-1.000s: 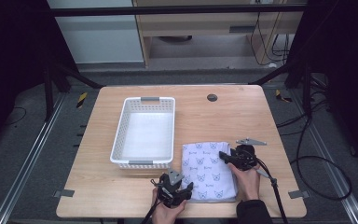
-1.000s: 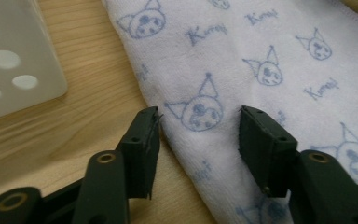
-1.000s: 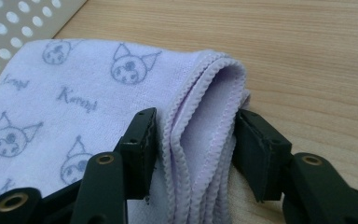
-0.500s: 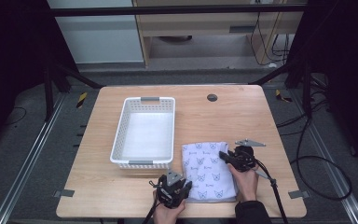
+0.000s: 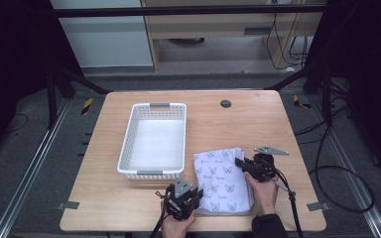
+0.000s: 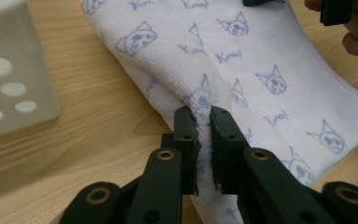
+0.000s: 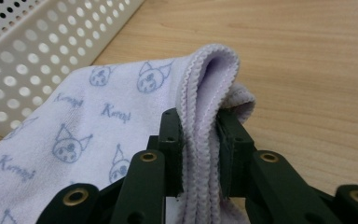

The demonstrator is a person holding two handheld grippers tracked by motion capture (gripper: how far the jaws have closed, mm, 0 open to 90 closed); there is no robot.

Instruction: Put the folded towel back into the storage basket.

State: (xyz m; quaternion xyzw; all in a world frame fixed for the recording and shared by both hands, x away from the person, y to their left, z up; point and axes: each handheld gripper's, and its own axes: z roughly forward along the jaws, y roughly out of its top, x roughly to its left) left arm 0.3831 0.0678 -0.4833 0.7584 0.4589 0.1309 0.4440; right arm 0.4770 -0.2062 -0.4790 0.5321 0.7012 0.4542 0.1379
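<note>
I am working at a light wooden table (image 5: 258, 124) that fills the middle of the high view, with dark floor, metal rails and trailing cables around it and a pale cabinet front along the top of the frame. A white perforated basket (image 5: 154, 140) sits left of centre on the table, its long side running from the top of the frame toward the bottom. Just to its right, in the lower middle of the frame, lies the folded towel (image 5: 223, 181), pale lilac with small blue cat faces; its long axis runs roughly from the top of the frame to the bottom, tilted slightly. My left gripper (image 5: 182, 199) is at the towel's lower left corner, and its jaws have just been closing: in the left gripper view they pinch a ridge of the cloth (image 6: 204, 122) between them. My right gripper (image 5: 248, 167) is at the towel's upper right edge, and its jaws have likewise just been closing; in the right gripper view they clamp the stacked, stitched edges (image 7: 200, 135) of the fold.
</note>
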